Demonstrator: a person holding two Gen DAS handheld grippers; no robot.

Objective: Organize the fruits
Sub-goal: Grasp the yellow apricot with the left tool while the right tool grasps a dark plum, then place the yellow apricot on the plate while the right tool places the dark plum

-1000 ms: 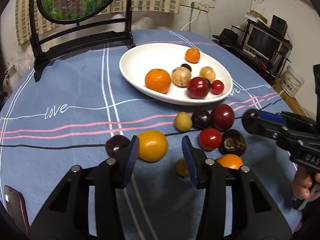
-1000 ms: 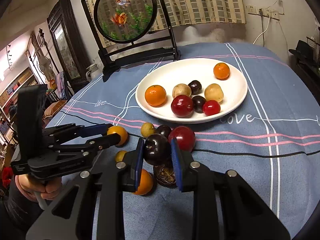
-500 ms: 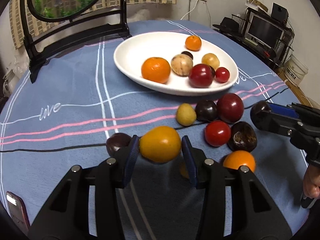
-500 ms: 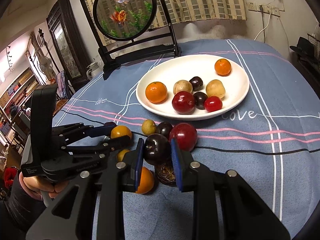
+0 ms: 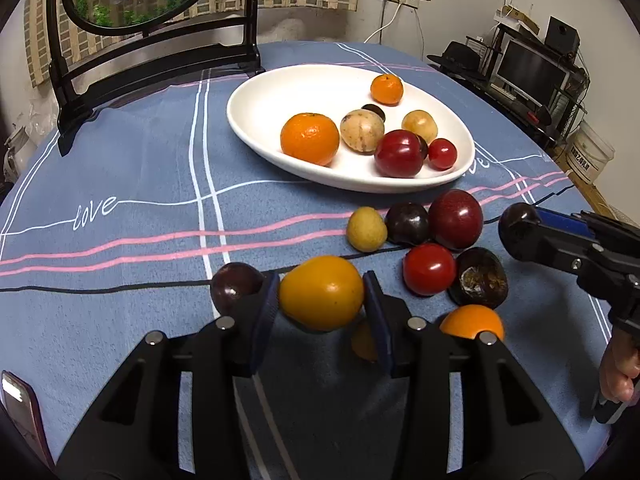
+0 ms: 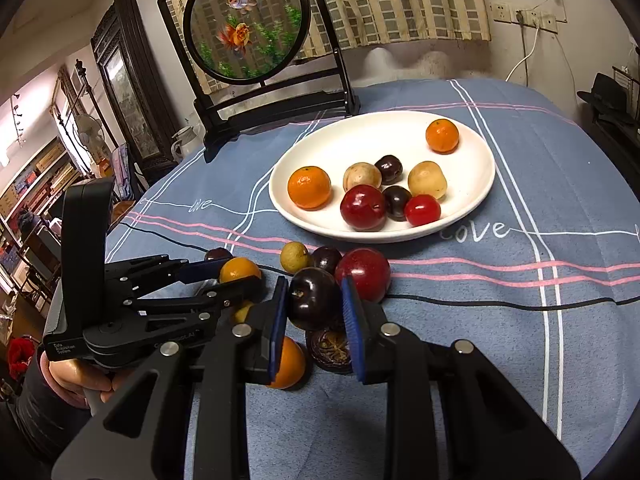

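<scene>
From the left wrist camera, the left gripper (image 5: 322, 300) has its blue pads pressed on either side of a yellow-orange fruit (image 5: 321, 291), which hangs clear of the blue tablecloth (image 5: 140, 184) with its shadow beneath it. A dark plum (image 5: 234, 286) sits on the cloth just left of the left pad. Beyond lies the white plate (image 5: 272, 96), holding two oranges, two tan fruits, a big red plum, a small red one and a dark one half hidden. Between plate and gripper, a loose cluster rests on the cloth: a small yellow fruit (image 5: 366, 229), a dark plum, a large red plum (image 5: 456, 219), a red tomato-like fruit (image 5: 429, 269) and a dark wrinkled fruit (image 5: 478, 278). At the right edge, the other gripper comes in carrying a dark fruit.

From the right wrist camera, the right gripper (image 6: 314, 304) is clamped on a dark purple plum (image 6: 314, 300), held above the wrinkled fruit and an orange (image 6: 287, 362). To the left, a hand (image 6: 76, 376) holds the other gripper with the yellow-orange fruit between its fingers. A framed goldfish screen (image 6: 246, 26) stands behind the plate.
</scene>
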